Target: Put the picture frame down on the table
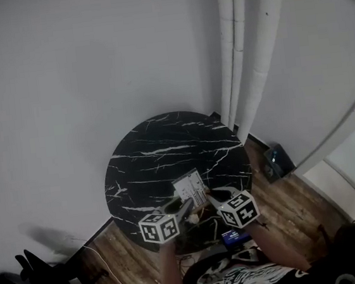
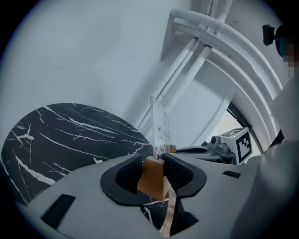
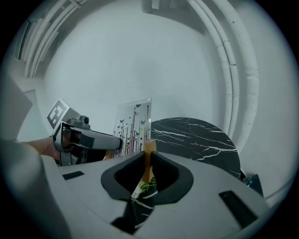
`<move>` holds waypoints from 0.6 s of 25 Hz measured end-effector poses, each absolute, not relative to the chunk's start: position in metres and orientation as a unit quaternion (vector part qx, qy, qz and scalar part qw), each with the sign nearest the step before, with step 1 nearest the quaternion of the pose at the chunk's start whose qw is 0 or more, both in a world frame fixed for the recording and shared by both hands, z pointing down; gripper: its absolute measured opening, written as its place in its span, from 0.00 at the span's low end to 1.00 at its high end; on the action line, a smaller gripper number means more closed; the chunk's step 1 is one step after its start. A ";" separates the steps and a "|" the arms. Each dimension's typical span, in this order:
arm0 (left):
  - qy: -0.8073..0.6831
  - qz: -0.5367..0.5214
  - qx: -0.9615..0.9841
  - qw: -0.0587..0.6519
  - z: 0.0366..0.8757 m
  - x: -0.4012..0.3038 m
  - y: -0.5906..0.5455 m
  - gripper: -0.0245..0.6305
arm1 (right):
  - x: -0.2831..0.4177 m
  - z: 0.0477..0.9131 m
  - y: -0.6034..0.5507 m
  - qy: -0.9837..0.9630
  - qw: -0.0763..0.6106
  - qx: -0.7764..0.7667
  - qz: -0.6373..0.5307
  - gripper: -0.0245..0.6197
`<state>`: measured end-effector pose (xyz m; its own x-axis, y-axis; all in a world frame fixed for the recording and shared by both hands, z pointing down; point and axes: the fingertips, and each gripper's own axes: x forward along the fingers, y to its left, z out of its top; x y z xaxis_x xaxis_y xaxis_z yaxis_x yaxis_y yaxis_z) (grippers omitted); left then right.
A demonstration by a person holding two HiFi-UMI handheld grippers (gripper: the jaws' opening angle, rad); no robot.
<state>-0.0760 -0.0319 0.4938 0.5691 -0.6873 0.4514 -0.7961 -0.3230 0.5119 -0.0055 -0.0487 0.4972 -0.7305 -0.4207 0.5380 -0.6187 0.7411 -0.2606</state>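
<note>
Holding the picture frame (image 1: 190, 187) between them, the two grippers sit low in the middle of the head view, at the near rim of the round black table (image 1: 164, 139) with white veins. The left gripper (image 1: 185, 205) is clamped on the wooden foot (image 2: 152, 179) at one end of the frame, its dark pads pressed against both sides of the block. The right gripper (image 1: 211, 195) is clamped in the same way on the wooden foot at the other end, which shows as a thin brown strip between its pads. The frame stands upright, a clear panel printed with thin stems and butterflies, rising above both sets of jaws over the table's near edge. Whether its base touches the tabletop cannot be told. Behind the table a white wall (image 1: 80, 73) fills the upper left, and white pipes (image 1: 236, 42) run down the upper right. A wooden floor (image 1: 299, 201) shows at the lower right, with a small dark box (image 1: 276, 162) on it beside the table.
</note>
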 end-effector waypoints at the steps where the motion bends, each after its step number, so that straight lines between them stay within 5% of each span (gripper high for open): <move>1: -0.456 0.079 0.811 0.358 0.494 -0.081 -0.039 0.27 | -0.011 0.498 -0.056 -0.904 0.229 0.289 0.218 0.12; 15: -0.407 0.093 0.836 0.356 0.507 -0.110 -0.093 0.27 | -0.040 0.511 -0.103 -0.889 0.248 0.319 0.216 0.12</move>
<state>-0.1095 -0.0934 0.5072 0.6509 -0.6150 0.4452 -0.7471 -0.4145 0.5196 -0.0396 -0.1026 0.5111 -0.6730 -0.4597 0.5795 -0.6744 0.7031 -0.2255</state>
